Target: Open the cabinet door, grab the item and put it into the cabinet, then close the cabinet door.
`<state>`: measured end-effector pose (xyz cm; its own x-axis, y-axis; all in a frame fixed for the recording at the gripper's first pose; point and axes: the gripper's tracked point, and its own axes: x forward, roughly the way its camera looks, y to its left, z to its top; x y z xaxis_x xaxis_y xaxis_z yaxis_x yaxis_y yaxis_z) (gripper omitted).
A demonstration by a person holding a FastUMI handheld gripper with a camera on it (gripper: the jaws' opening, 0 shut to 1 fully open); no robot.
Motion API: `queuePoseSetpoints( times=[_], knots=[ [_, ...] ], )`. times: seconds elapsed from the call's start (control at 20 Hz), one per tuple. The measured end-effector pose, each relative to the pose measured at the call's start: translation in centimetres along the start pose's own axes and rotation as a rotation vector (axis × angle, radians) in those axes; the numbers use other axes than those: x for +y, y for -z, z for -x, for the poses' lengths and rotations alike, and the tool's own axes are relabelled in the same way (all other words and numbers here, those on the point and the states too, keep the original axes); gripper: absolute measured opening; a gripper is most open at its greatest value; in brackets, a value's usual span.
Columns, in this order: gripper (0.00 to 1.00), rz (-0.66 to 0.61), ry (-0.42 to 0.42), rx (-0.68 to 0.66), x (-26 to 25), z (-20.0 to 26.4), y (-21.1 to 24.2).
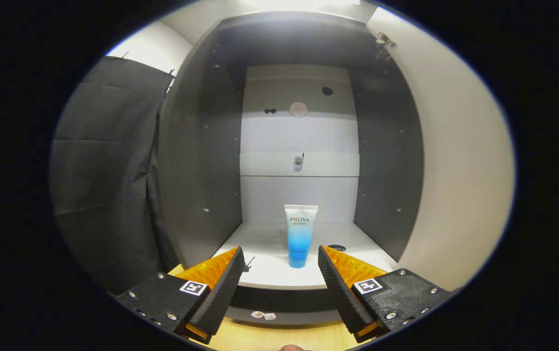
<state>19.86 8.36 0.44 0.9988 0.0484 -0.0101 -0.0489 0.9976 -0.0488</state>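
Fingers (221, 287) of my hand-held gripper (279, 273) spread, released, above the tabletop (279, 339); just beyond, tube (300, 236) upright on cabinet (201, 161) floor, door (455, 170) open.

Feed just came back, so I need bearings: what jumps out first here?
A tube stands upright on the bottom shelf of the open cabinet, just beyond the gripper, whose fingers are spread and hold nothing. The door is swung wide on the right, and a small phone sits on the shelf above.
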Motion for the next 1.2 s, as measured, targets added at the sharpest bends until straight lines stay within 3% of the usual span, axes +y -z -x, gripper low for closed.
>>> queuePoseSetpoints(
  times=[0.6,0.85,1.0,1.2],
  knots=[
    [0.93,0.033,0.052,-0.036,1.2,19.9,-1.7],
    [0.93,0.006,0.019,-0.009,2.2,26.8,-1.4],
    [0.94,0.005,0.036,-0.017,-0.1,29.0,-1.5],
    [0.95,0.015,0.107,-0.006,-7.2,31.6,-1.7]
  ],
)
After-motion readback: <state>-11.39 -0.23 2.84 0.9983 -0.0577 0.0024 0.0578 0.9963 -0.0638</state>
